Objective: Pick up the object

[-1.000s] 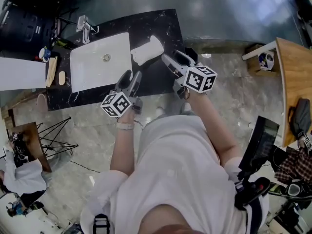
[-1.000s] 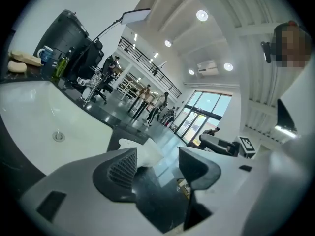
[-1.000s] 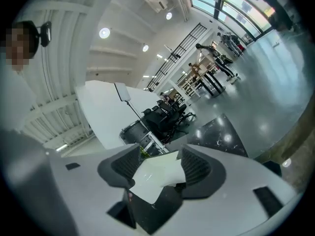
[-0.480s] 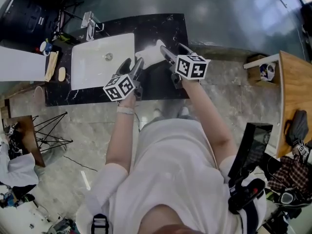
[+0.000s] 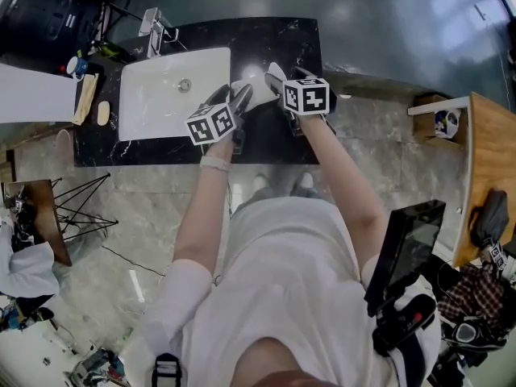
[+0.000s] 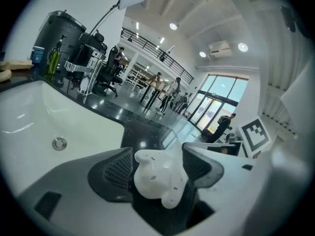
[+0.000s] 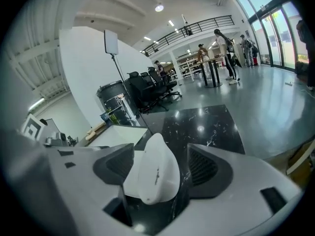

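Observation:
A white moulded object (image 5: 256, 87) lies on the black marble counter (image 5: 274, 139), just right of the white sink (image 5: 157, 103). My left gripper (image 5: 233, 97) reaches its near-left end; in the left gripper view a lumpy white end (image 6: 158, 178) sits between the opening jaws, with the pads close beside it. My right gripper (image 5: 285, 78) comes in at the object's right end. There the smooth rounded end (image 7: 152, 173) stands between the opening jaws, with a gap on its right side. Neither gripper has lifted the object.
A faucet (image 5: 153, 29) stands at the sink's far rim. A wooden board and small items (image 5: 87, 103) lie on the counter left of the sink. A wooden table (image 5: 492, 143) stands off to the right. The floor is grey marble.
Both grippers have moved forward over the counter and now straddle the white object's two ends. Their jaws have spread wider. The object has not moved.

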